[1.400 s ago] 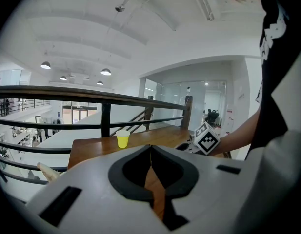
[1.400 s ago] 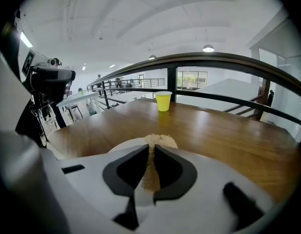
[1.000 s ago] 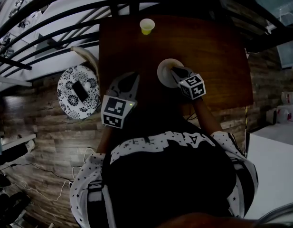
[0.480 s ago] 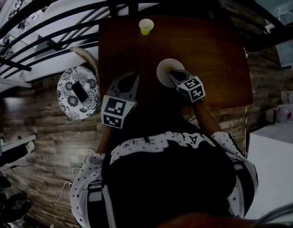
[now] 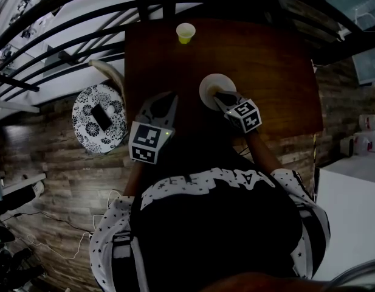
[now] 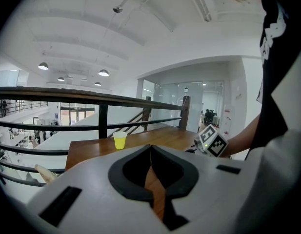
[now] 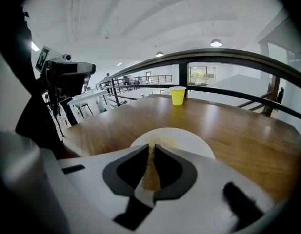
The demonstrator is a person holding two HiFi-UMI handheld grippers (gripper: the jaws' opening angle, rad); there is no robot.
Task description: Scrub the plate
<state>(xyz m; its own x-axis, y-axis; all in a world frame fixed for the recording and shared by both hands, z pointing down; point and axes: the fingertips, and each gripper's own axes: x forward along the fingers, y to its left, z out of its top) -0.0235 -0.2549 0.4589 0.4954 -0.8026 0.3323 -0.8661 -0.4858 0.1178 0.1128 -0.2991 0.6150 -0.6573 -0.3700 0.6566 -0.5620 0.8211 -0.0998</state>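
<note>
So the plate (image 5: 213, 89) sits flat on the wooden table (image 5: 272, 72), and the right gripper (image 5: 222, 97) is the one on the job. Its tip hangs over the plate's near edge, pointing across the plate toward the yellow cup (image 5: 186, 33), which stands well beyond the plate's far side. From the right gripper view the plate (image 7: 184, 138) lies straight ahead of the jaws and just under them. It's round, so no long axis to worry about. Those jaws are pressed together on a thin brownish strip (image 7: 150, 172), seen edge-on. I'd guess it's a scrub pad, but the view's too murky to swear to it, and I can't tell if it's actually touching the plate.

The left gripper (image 5: 166, 102) is off to the plate's left, apart from it, jaws closed on nothing. Only table wood shows through the sliver between them. I'd say the next stroke is all right-hand work.
</note>
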